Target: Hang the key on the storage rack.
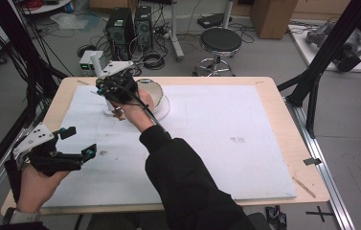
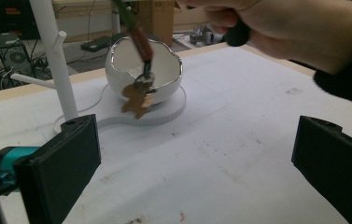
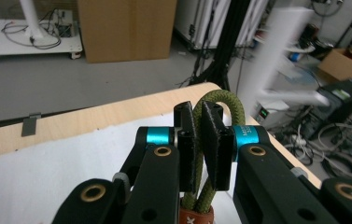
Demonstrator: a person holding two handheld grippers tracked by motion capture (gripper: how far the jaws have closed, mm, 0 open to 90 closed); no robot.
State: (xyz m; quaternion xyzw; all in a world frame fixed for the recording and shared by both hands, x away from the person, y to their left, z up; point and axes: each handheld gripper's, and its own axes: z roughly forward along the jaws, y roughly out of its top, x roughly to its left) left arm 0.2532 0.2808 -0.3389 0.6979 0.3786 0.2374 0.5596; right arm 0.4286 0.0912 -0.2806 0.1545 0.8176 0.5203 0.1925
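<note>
Right gripper [image 3: 197,140] clenched on the olive cord loop [image 3: 220,105] of a keyring, jaws pinching both strands just above the brown leather tab [image 3: 196,217]. Keys [image 2: 138,95] dangling below on the metal ring [image 2: 144,80], hanging in front of the white egg-shaped bowl [image 2: 164,70], just above the white base plate [image 2: 164,114]. Bowl and white peg stand [image 2: 52,51] sharing that base near the far left corner of the table [image 1: 274,91], on the white mat [image 1: 226,139].

Left gripper [image 1: 75,143] idle near the left edge of the table, jaws wide apart, grasping nothing, pointed toward the bowl.

Step in hand, by the look of it: carrying the keyring to the stand, with the loop held up and open. Whether meant for a peg or for the bowl, cannot tell for certain; the open loop suggests a peg.

Next move likely calling for: lifting the loop level with a peg tip, steadying the swinging keys, sliding the loop over the peg, then easing the jaws apart. Risk: keys knocking the bowl rim, or the loop collapsing under the pinch.
</note>
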